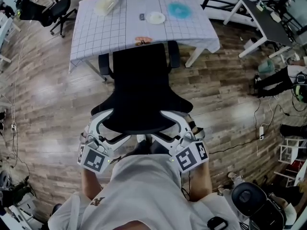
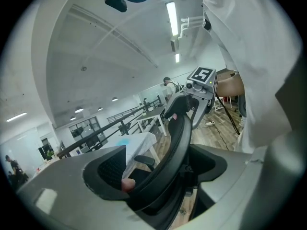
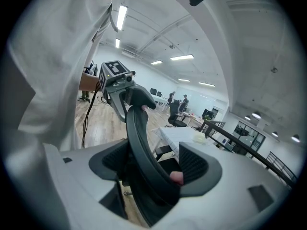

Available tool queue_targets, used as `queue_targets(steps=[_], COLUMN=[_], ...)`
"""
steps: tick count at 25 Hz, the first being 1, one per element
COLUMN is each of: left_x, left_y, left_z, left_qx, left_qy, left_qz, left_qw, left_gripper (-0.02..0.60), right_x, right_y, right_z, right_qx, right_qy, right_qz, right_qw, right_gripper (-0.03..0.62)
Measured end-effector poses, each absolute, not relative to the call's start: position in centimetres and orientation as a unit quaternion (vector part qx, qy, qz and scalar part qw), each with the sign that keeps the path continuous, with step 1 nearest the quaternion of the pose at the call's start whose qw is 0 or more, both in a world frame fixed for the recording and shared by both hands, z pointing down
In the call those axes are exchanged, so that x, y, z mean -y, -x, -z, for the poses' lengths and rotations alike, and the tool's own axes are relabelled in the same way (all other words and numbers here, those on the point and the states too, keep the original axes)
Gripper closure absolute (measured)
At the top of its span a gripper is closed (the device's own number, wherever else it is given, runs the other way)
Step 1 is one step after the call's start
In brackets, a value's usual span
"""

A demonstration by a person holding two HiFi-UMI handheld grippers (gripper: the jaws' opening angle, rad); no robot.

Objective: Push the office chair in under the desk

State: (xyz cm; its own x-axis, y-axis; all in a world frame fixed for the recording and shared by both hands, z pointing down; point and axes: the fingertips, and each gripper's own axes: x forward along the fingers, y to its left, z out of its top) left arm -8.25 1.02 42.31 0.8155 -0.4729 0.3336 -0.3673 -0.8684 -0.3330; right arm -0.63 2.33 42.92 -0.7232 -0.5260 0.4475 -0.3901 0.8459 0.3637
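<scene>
A black office chair (image 1: pixel 141 87) stands in front of me, its backrest top toward me and its armrests at the near edge of the desk (image 1: pixel 120 28), which wears a white grid cloth. My left gripper (image 1: pixel 98 128) clasps the left side of the backrest's upper rim, and my right gripper (image 1: pixel 180 128) clasps the right side. In the left gripper view the curved rim (image 2: pixel 175 143) runs between the jaws of the left gripper (image 2: pixel 158 174). The right gripper view shows the same rim (image 3: pixel 139 138) between the jaws of the right gripper (image 3: pixel 148 169). The seat is hidden under the backrest.
On the desk lie a white plate (image 1: pixel 156 17), a blue patch (image 1: pixel 179 9), a cream object (image 1: pixel 105 5) and a small item (image 1: pixel 142 40) at the near edge. Another black chair (image 1: pixel 60 11) stands far left. A dark table (image 1: pixel 268 25) and floor cables (image 1: pixel 261 128) are at the right.
</scene>
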Motion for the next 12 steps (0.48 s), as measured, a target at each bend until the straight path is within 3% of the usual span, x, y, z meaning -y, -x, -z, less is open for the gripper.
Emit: queue_targets(steps=[12], left_x=[0.7], left_y=[6.7], left_z=[-42.1], left_qx=[-0.232], left_qy=[0.943], left_qz=[0.207], left_qw=[0.116], left_gripper=[0.169], right_x=[-0.4], right_y=[-0.9], right_z=[-42.6], right_qx=[0.926], right_qy=[-0.234], right_qz=[0.121], right_qw=[0.272], right_gripper=[0.261])
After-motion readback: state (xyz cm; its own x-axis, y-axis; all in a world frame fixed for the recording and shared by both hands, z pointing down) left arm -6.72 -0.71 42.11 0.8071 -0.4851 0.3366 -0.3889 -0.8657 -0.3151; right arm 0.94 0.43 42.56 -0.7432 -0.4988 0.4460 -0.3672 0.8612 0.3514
